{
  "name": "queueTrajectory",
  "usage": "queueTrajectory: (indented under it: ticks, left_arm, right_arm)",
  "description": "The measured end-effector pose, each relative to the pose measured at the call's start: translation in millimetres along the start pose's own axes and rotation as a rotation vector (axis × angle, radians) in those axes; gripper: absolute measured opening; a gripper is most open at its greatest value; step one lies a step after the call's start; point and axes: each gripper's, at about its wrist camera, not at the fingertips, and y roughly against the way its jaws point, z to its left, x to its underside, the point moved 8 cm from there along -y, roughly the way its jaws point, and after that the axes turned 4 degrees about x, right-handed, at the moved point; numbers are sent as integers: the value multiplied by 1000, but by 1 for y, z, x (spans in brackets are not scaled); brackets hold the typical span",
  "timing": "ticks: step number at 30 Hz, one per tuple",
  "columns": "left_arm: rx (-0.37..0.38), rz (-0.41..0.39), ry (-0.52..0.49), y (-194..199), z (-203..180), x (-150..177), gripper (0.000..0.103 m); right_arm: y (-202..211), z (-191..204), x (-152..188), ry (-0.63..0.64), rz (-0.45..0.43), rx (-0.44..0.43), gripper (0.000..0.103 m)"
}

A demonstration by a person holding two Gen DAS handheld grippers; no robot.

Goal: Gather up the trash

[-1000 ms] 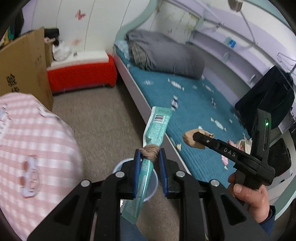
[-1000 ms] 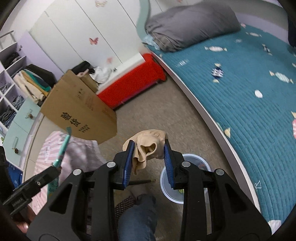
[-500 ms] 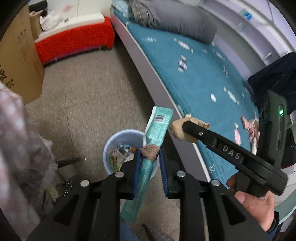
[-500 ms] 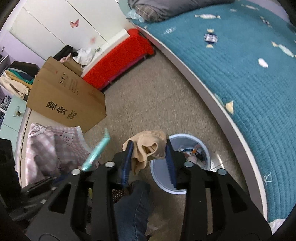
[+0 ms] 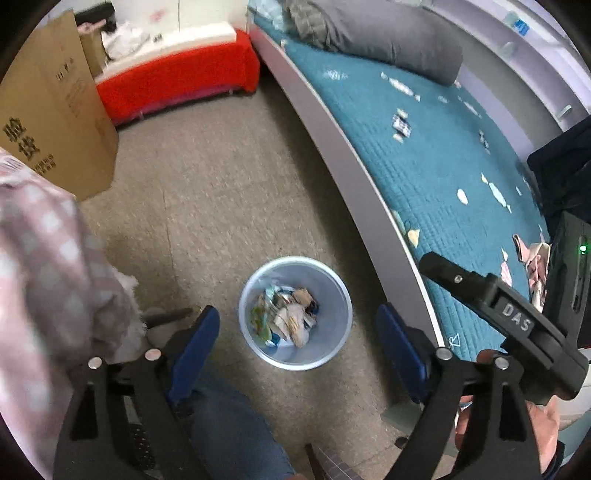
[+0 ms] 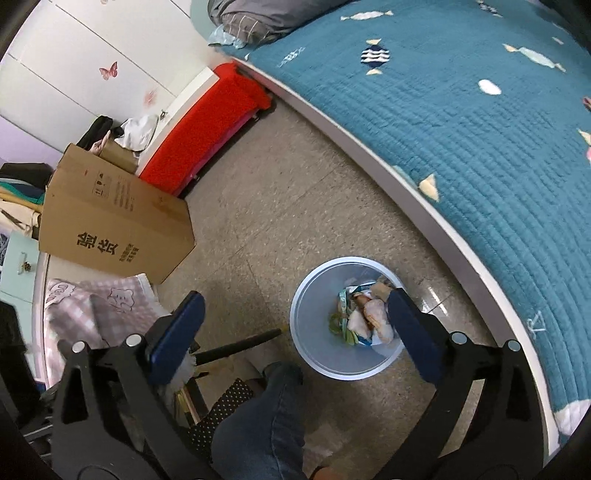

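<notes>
both claws were spread wide with nothing in them, left gripper (image 5: 295, 332) and right gripper (image 6: 291, 317) above the trash bin (image 5: 334, 295).

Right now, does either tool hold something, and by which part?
Nothing is held. The left tool and the right tool are both open and empty above the trash bin.

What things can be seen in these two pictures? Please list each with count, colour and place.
bin: one, pale blue, on floor beside bed
trash: several mixed pieces, inside bin
bed cover: one, teal, on bed
folded blanket: one, grey, at bed head
cardboard box: one, brown, on floor
bench: one, red, by wall
checked cloth: one, pink, left side
person's leg: one, blue jeans, bottom
left gripper: one, black with blue pads, open
right gripper: one, same, open
</notes>
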Motion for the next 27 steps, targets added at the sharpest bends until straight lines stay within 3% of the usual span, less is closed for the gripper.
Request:
queueTrajectory:
  ticks: [3,14,27]
  left_arm:
    - [-63,-62,-40,26,-3,-2,92]
    - [-111,-352,-112,166,-4,8,94]
    - [-288,-599,18,334,92,59,94]
  right_arm:
    - [17,9,1,27,-24,9,97]
    - [119,94,10,162,-175,-56,97]
    - [234,243,73,420,-315,-173,97]
